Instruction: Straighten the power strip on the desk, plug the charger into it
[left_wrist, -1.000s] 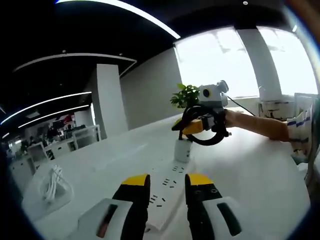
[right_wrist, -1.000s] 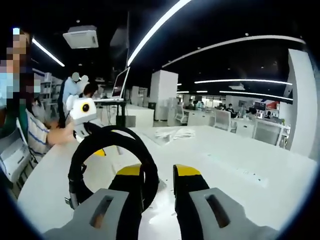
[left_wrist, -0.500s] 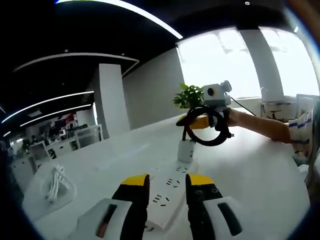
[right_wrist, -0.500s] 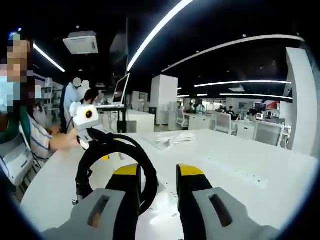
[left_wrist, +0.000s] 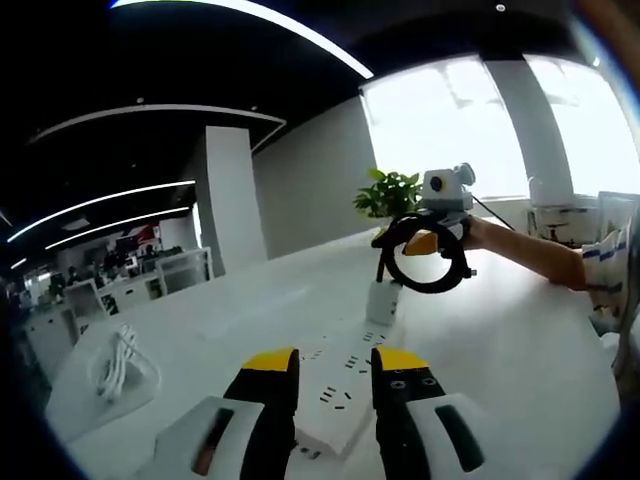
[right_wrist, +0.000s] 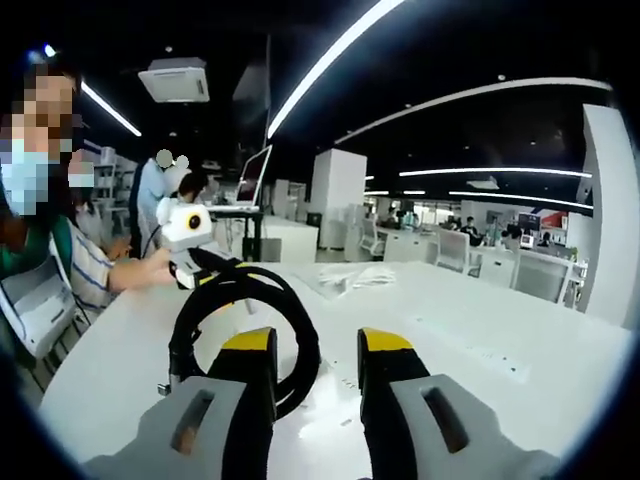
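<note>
Power strip (left_wrist: 345, 395): white, lies flat on my white tabletop (left_wrist: 500, 340), running away from my left gripper (left_wrist: 335, 372); its near end sits between that gripper's two jaws.
Charger (left_wrist: 382, 300): white block, stands upright at the far end of the power strip; whether it is seated in a socket I cannot tell.
Black cable coil (right_wrist: 245, 330): a loop hanging from my right gripper (right_wrist: 318, 352); in the left gripper view the coil (left_wrist: 425, 262) hangs above the charger.
Left gripper: jaws apart, nothing clamped.
Right gripper: jaws parted; the cable loop passes around the left jaw.
White cord bundle (left_wrist: 118, 362): lies on the tabletop, well apart from the power strip.
Potted plant (left_wrist: 388, 192): behind the charger.
</note>
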